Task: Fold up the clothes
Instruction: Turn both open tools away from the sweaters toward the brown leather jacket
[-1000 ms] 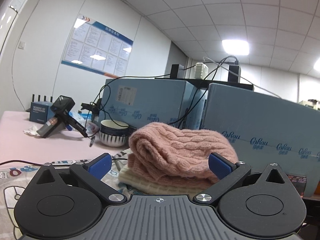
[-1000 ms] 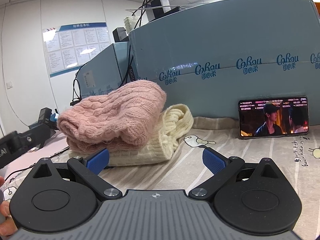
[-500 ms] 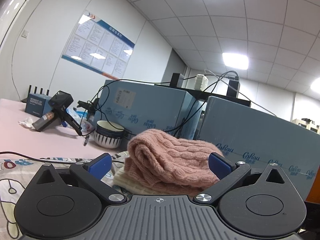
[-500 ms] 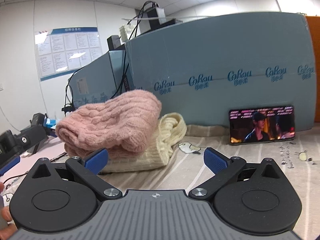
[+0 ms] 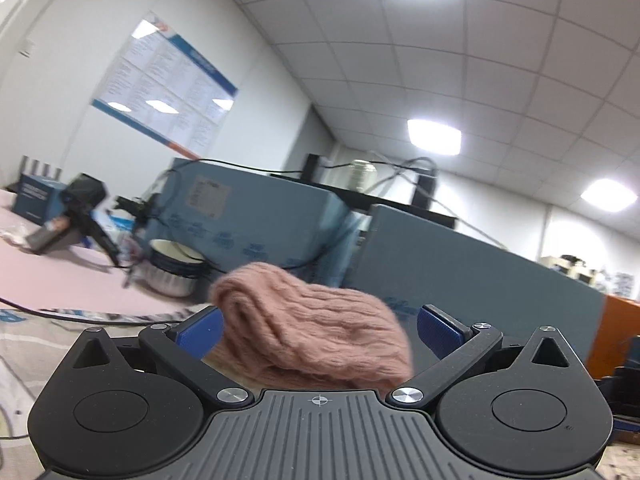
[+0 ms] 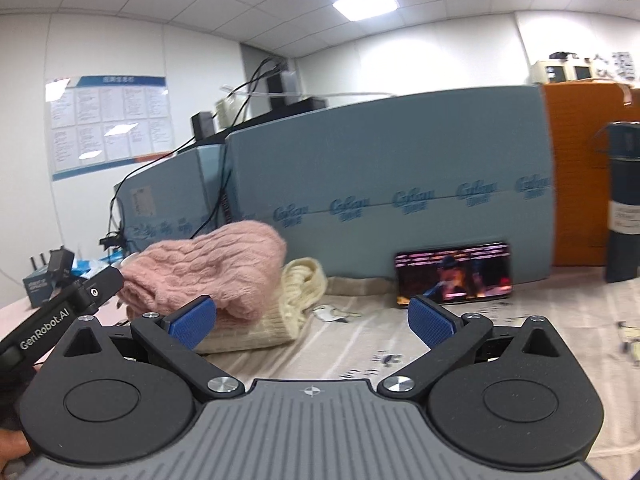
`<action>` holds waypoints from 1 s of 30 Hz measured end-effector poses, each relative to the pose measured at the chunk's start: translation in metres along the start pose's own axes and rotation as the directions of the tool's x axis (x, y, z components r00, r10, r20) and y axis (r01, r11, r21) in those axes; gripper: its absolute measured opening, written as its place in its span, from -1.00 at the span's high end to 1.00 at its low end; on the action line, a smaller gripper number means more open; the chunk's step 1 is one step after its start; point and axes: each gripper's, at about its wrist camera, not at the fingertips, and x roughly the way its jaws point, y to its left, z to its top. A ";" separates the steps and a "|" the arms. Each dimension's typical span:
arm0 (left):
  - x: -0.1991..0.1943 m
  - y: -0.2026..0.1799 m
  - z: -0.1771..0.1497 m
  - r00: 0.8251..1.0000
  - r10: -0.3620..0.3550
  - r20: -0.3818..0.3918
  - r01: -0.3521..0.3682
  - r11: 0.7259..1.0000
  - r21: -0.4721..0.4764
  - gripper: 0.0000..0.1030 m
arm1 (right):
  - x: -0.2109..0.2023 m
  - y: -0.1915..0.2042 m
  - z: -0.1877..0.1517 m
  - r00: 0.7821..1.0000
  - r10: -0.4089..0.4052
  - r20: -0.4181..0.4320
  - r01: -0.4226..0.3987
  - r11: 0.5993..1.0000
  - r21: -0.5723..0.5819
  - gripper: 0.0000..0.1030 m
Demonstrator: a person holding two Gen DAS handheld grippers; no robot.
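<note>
A folded pink knit sweater (image 6: 208, 268) lies on top of a folded cream knit sweater (image 6: 292, 312) on the patterned bed sheet (image 6: 352, 352). In the left wrist view the pink sweater (image 5: 316, 340) fills the space in front of my open, empty left gripper (image 5: 320, 328), and the cream one is hidden. My right gripper (image 6: 312, 318) is open and empty, back from the pile and to its right. The left gripper's body (image 6: 56, 320) shows at the left of the right wrist view.
Blue foam boards (image 6: 400, 208) stand behind the pile. A phone (image 6: 454, 274) playing video leans on them. A dark bottle (image 6: 624, 208) stands at right. A bowl (image 5: 174, 268), a camera on a stand (image 5: 80, 216) and cables lie on the pink table.
Both grippers have tilted upward and pulled back, so the pile sits lower and smaller in both views. The sweaters have not moved. Both grippers stay open.
</note>
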 end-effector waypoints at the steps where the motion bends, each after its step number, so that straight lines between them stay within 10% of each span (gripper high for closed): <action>1: -0.001 -0.003 0.000 1.000 -0.020 0.004 0.020 1.000 0.007 -1.00 | -0.006 -0.003 0.001 1.000 -0.010 0.000 0.010 1.000 -0.002 -1.00; 10: -0.016 -0.046 -0.005 0.965 -0.249 -0.077 0.256 0.961 0.107 -1.00 | -0.075 -0.025 -0.001 0.995 -0.086 0.059 0.090 0.993 -0.078 -1.00; 16: -0.030 -0.097 -0.013 0.876 -0.431 -0.216 0.470 0.864 0.183 -1.00 | -0.133 -0.063 -0.005 0.966 -0.222 0.130 0.228 0.973 -0.032 -1.00; 20: -0.033 -0.137 -0.018 0.782 -0.556 -0.280 0.609 0.776 0.161 -1.00 | -0.171 -0.098 -0.016 0.923 -0.361 0.131 0.366 0.930 -0.019 -1.00; 25: -0.030 -0.192 -0.022 0.635 -0.688 -0.350 0.751 0.656 0.074 -1.00 | -0.211 -0.150 -0.037 0.816 -0.573 0.081 0.575 0.818 0.003 -1.00; 30: -0.018 -0.253 -0.033 0.424 -0.803 -0.418 0.838 0.523 -0.154 -1.00 | -0.241 -0.209 -0.049 0.652 -0.757 0.048 0.758 0.652 -0.010 -1.00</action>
